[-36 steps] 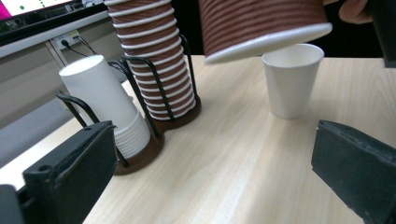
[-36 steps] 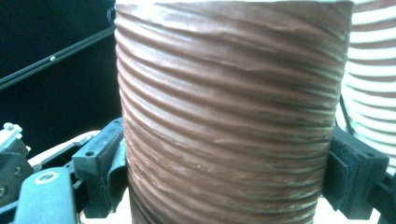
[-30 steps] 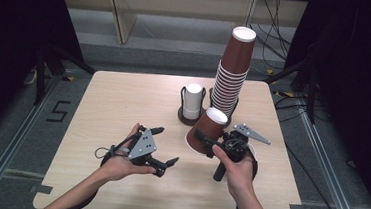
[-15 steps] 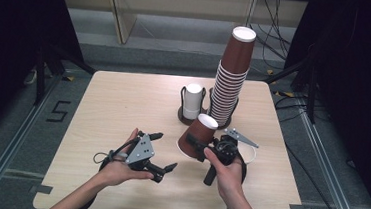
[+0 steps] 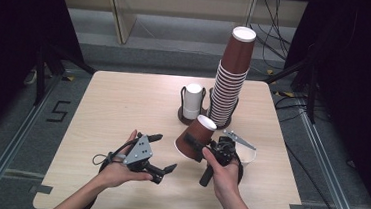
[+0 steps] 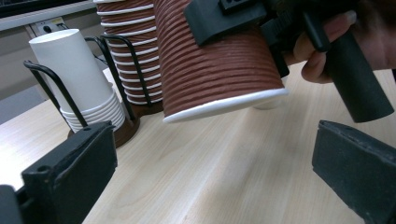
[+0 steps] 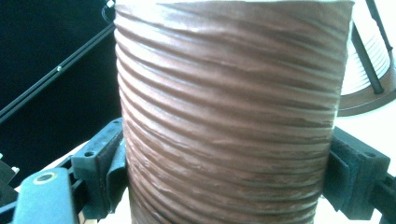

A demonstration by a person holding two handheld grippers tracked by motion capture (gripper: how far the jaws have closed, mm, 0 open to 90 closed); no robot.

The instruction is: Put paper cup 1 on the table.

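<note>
A: Start nearest. How does the left hand sit?

B: The left hand (image 5: 118,172) comes in from the bottom edge, forearm angled up and to the right, fingers wrapped round the body of the left hand-held gripper (image 5: 162,155). It is held low over the wooden surface (image 5: 123,104), jaws pointing right toward the other hand. In the left gripper view its two black jaws stand wide apart with nothing but bare surface between them.

A: And the right hand?

B: The right hand (image 5: 223,170) rises from the bottom edge too, forearm leaning slightly left, fist round the dark handle. The right hand-held gripper (image 5: 198,144) points up and left from it. In the right gripper view both pads press the ribbed sides of a brown paper cup (image 7: 229,116), so it is clamped on that cup.

A: Where is the cup exactly?

B: In the high view the brown paper cup (image 5: 196,137) is upside down and tilted, white bottom up and toward the far side, open white rim down and to the left. In the left gripper view its rim hangs clear above the surface.

A: What lies beyond?

B: Just past the cup, a short stack of white cups (image 5: 193,101) in a black wire holder (image 5: 183,97), and right beside it a tall stack of brown cups (image 5: 231,80).
</note>
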